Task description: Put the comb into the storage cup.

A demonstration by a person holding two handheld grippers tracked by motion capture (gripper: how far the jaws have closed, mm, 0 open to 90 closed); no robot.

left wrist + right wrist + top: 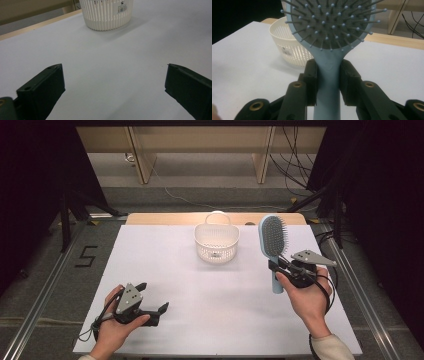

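A light blue hairbrush (pixel 272 240) with a grey bristle pad is held upright above the right side of the table. My right gripper (pixel 278 265) is shut on its handle just below the head; in the right gripper view the two black jaws press against the hairbrush's neck (pixel 328 70) from both sides. A white slotted basket (pixel 216 241) with a loop handle stands at the far middle of the table, also seen as the basket (pixel 107 13) ahead of my left gripper (pixel 152 296). That left gripper rests low near the front left, jaws wide open with nothing between them.
The white table top (pixel 215 305) stretches between the two hands. A wooden strip (pixel 160 218) runs along the table's far edge. Metal rails and dark stands flank the table, with cables on the floor behind.
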